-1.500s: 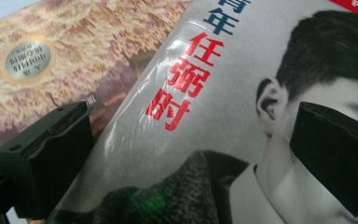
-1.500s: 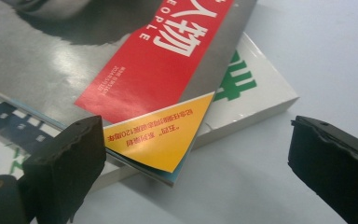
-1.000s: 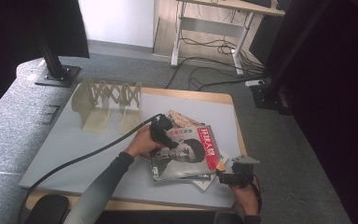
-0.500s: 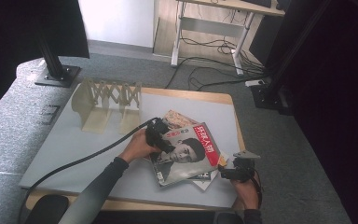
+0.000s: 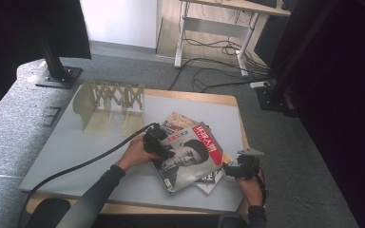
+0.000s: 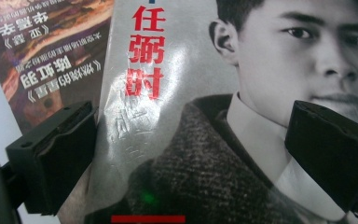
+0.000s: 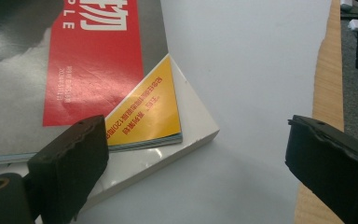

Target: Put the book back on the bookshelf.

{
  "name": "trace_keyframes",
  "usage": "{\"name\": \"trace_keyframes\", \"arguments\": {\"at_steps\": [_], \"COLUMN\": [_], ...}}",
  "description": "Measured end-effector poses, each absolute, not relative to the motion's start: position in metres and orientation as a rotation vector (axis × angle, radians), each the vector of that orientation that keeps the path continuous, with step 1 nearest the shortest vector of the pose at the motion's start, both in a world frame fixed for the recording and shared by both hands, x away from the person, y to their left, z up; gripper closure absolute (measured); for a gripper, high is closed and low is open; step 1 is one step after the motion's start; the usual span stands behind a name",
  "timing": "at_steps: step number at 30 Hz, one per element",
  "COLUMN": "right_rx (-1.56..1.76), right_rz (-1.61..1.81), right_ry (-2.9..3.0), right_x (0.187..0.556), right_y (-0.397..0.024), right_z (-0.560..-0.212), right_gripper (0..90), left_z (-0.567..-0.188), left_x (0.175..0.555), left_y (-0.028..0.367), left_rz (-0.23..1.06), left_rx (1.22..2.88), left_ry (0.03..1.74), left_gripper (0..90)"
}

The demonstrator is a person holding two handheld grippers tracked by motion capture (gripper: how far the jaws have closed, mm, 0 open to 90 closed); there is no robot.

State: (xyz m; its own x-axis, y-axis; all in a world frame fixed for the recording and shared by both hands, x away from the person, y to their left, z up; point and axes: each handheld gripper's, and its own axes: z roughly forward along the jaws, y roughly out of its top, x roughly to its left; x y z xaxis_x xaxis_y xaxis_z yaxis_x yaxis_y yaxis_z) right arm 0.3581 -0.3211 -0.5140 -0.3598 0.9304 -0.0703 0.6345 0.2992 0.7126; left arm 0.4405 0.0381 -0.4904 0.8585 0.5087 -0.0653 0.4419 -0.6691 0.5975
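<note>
A stack of magazines lies right of centre on the grey mat point(image 5: 76, 147). The top magazine point(image 5: 190, 159) has a grey portrait cover with a red band and lies skewed. My left gripper point(image 5: 158, 142) rests at its left edge. In the left gripper view that gripper point(image 6: 191, 158) is open, its jaws wide apart over the portrait cover point(image 6: 177, 93), with a brown-covered magazine point(image 6: 37, 56) underneath. My right gripper point(image 5: 233, 170) hovers at the stack's right corner. It point(image 7: 200, 163) is open above a white book point(image 7: 168, 154), a yellow-cornered magazine point(image 7: 149, 107) and the top cover point(image 7: 37, 70).
A folding wooden rack point(image 5: 109, 102) stands at the back left of the mat. The wooden table edge point(image 7: 328, 93) runs close on the right, with floor beyond. A black stand base point(image 5: 57, 76) sits off the table's far left. The left gripper's cable point(image 5: 76, 166) trails across the mat.
The top magazine has turned a little under the left gripper and lies more skewed on the stack. The right gripper has edged slightly away from me.
</note>
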Motion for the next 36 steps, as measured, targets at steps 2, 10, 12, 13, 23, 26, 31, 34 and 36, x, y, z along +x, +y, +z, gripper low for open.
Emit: {"name": "trace_keyframes", "arguments": {"at_steps": [2, 10, 12, 13, 23, 26, 31, 34, 36], "right_rx": [1.389, 1.391, 1.390, 1.389, 1.388, 1.391, 1.386, 1.380, 1.378], "right_rz": [0.815, 0.800, 0.796, 0.793, 0.778, 0.778, 0.766, 0.753, 0.748], "right_ry": [2.098, 2.102, 2.102, 2.103, 2.105, 2.108, 2.113, 2.115, 2.115], "right_x": [0.362, 0.376, 0.380, 0.382, 0.398, 0.403, 0.411, 0.416, 0.420], "right_y": [-0.321, -0.320, -0.319, -0.319, -0.316, -0.316, -0.315, -0.313, -0.312], "right_z": [-0.514, -0.513, -0.512, -0.512, -0.511, -0.511, -0.510, -0.509, -0.508], "right_gripper": [5.6, 5.6, 5.6, 5.7, 6.2, 6.2, 6.2, 6.7, 7.0], "left_z": [-0.491, -0.492, -0.492, -0.492, -0.494, -0.494, -0.495, -0.496, -0.496], "left_x": [0.438, 0.430, 0.429, 0.427, 0.414, 0.410, 0.403, 0.399, 0.396], "left_y": [0.040, 0.047, 0.049, 0.050, 0.057, 0.058, 0.060, 0.061, 0.061], "left_rz": [0.142, 0.143, 0.142, 0.143, 0.149, 0.151, 0.150, 0.151, 0.151], "left_rx": [2.404, 2.391, 2.390, 2.390, 2.388, 2.383, 2.379, 2.378, 2.377], "left_ry": [0.689, 0.688, 0.686, 0.689, 0.670, 0.666, 0.660, 0.654, 0.652], "left_gripper": [3.1, 3.3, 3.3, 3.3, 3.3, 3.3, 3.3, 3.3, 3.3]}}
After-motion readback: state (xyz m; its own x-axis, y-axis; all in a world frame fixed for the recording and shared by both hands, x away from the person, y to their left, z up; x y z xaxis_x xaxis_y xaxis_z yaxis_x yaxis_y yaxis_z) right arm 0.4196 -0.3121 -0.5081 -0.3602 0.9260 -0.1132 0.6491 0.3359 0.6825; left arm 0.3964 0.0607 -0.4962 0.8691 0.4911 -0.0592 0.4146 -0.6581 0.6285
